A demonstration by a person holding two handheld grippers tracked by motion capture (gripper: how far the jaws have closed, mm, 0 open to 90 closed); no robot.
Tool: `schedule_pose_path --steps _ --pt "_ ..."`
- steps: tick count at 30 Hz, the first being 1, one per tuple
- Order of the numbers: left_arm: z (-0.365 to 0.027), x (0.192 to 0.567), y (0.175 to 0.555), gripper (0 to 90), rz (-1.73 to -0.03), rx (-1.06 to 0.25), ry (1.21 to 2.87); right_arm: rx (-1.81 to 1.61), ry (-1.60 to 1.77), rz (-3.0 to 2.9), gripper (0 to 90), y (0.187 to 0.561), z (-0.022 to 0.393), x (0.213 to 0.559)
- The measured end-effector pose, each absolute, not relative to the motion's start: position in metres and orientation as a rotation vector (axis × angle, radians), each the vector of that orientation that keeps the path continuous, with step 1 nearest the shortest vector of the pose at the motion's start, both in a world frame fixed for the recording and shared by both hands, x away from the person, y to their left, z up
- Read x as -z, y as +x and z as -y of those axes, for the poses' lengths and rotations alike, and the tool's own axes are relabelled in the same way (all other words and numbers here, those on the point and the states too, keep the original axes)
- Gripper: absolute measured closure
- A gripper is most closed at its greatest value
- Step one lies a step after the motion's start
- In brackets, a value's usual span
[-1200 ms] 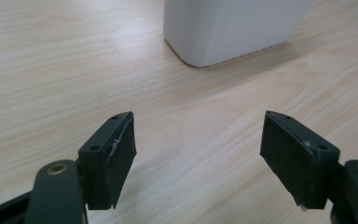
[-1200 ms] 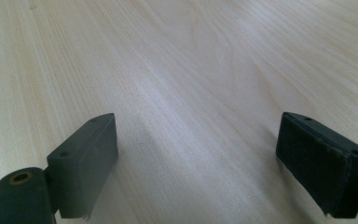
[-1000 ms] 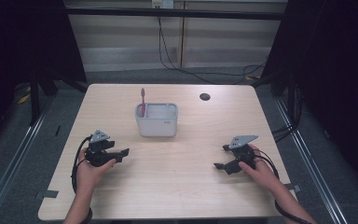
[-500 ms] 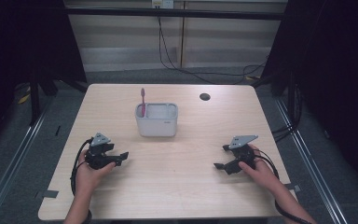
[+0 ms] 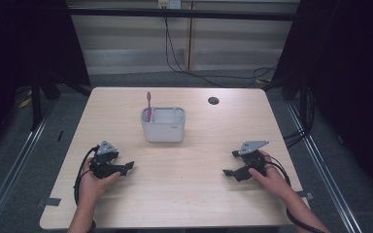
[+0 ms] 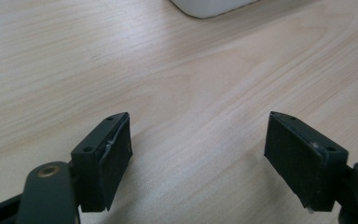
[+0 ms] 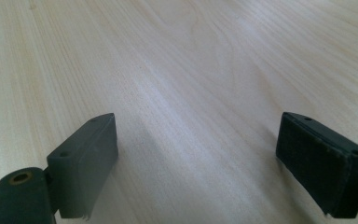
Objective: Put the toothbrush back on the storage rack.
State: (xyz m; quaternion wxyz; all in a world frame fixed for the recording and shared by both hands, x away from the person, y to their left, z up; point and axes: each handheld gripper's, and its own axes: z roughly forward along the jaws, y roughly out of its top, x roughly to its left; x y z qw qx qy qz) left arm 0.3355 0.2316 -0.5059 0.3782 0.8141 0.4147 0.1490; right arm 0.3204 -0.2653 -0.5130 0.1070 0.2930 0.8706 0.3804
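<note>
The left gripper (image 5: pixel 126 168) rests low over the near left part of the wooden table (image 5: pixel 189 194), its jaws spread wide with nothing but bare wood between them; they have just been opening a little further. In the left gripper view its pads (image 6: pixel 114 161) stand well apart, and the bottom edge of a white container (image 6: pixel 212 7) shows ahead at the top edge. The right gripper (image 5: pixel 230 163) sits at the near right, jaws likewise wide apart and empty, its pads (image 7: pixel 86 161) flanking plain tabletop. Beyond the two grippers, nearer the left one and well apart from both, the white holder (image 5: pixel 163 127) stands upright on the middle of the table: a rounded rectangular tub with a divided top. A pink toothbrush (image 5: pixel 149 106) stands upright in its left compartment, head uppermost. Farther back to the right, a small dark round spot (image 5: pixel 213 101) lies in the tabletop.
</note>
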Motion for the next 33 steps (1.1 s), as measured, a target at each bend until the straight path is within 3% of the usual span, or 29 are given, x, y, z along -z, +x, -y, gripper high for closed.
schedule_pose_path --steps 33 --pt "-0.2294 0.5099 0.3352 13.4 -1.032 -0.42 2.136 -1.118 0.86 -2.564 12.3 0.3203 0.2652 0.5131"
